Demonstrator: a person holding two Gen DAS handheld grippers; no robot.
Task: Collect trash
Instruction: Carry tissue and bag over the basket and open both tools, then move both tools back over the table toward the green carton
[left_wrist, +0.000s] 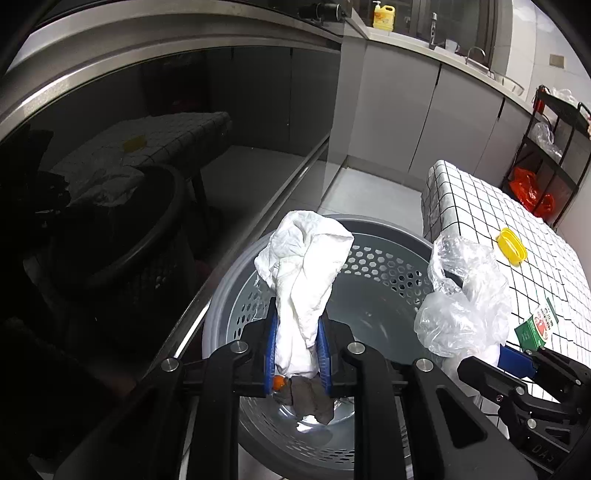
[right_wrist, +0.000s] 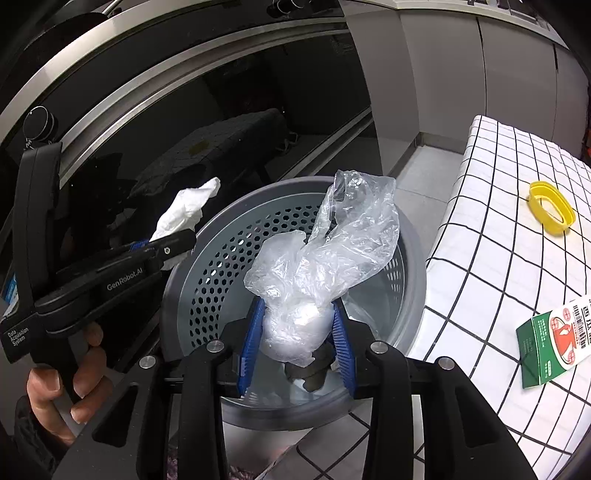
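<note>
Two pieces of trash are held over the gray bin (left_wrist: 373, 258), which stands on the floor just beside the table (left_wrist: 517, 221). The left claw (left_wrist: 297, 354) is clamped on a crumpled white paper (left_wrist: 306, 266); the right claw (right_wrist: 297, 339) is pinched around a clear plastic bag (right_wrist: 325, 258). A dark scrap already lies on the bin's bottom. For a clean drop, each bundle should be kept inside the rim before it is let go, since the loose top of the bag could catch on the edge. A yellow lid (right_wrist: 550, 208) and a green carton (right_wrist: 554, 343) are left on the table for later.
</note>
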